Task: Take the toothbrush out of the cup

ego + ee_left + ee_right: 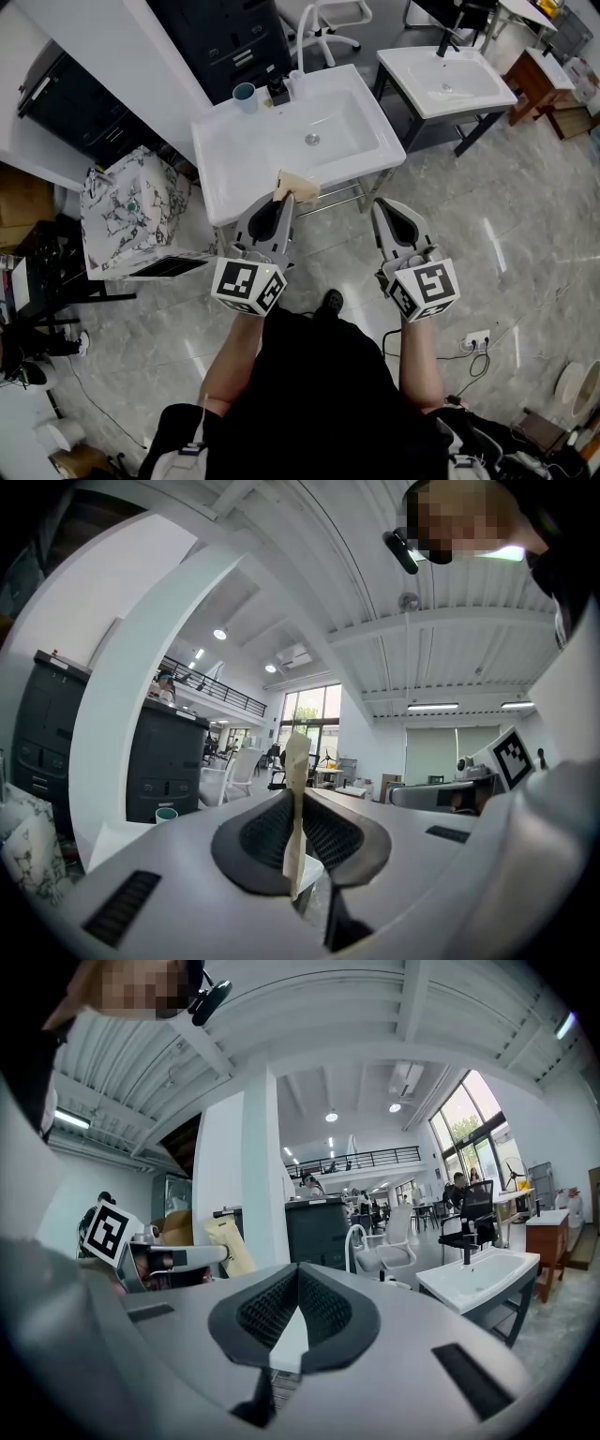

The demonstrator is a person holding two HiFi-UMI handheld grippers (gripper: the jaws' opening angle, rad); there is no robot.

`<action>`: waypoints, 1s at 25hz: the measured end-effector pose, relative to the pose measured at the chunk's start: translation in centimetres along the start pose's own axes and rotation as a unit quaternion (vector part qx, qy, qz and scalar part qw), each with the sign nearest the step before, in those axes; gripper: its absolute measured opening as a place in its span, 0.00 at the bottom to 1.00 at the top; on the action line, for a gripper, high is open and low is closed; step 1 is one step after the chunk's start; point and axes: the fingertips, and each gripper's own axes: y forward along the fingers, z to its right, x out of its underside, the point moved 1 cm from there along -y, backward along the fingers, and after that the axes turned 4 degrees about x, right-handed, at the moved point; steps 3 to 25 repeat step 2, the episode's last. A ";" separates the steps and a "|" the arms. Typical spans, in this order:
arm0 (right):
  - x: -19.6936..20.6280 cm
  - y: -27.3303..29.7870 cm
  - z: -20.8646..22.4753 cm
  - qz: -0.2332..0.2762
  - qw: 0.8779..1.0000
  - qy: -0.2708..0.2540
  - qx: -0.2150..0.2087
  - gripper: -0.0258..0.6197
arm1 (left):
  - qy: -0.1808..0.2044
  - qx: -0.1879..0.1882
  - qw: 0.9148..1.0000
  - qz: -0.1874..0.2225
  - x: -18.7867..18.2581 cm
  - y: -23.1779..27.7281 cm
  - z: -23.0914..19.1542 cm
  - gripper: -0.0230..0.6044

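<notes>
Straight ahead, white sink (pixel 208 169) with drain mid-basin. On its far rim, left to right: teal cup (pixel 245 97), black item (pixel 277 94) just beside it, then clear cup (pixel 296 84). Cannot make out the toothbrush in either cup: too small. Far right and well apart, second sink (pixel 446 80) on a dark frame. Beyond the near basin, office chair (pixel 323 28) and dark cabinet (pixel 234 42). Left of the basin, marble-patterned box (pixel 131 211) on the grey floor (pixel 525 244). Open basin lying between both tools and the cups.

Level over the sink's near rim, left gripper (pixel 284 199), pressed together on a tan flat packet (pixel 298 185). Packet pinched edge-on between the black pads and sticking out past the tips. To its right and apart from it, right gripper (pixel 380 204), over the floor just off the sink's near right corner. Tips closed against each other, nothing between them. Both well short of the cups on the far rim.
</notes>
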 end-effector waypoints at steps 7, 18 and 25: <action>0.0 -0.1 0.2 -0.001 1.000 0.001 0.002 0.09 | 0.000 -0.001 1.000 0.001 0.1 0.1 0.1 0.10; 0.0 -0.1 0.2 -0.001 1.000 0.001 0.002 0.09 | 0.000 -0.001 1.000 0.001 0.1 0.1 0.1 0.10; 0.0 -0.1 0.2 -0.001 1.000 0.001 0.002 0.09 | 0.000 -0.001 1.000 0.001 0.1 0.1 0.1 0.10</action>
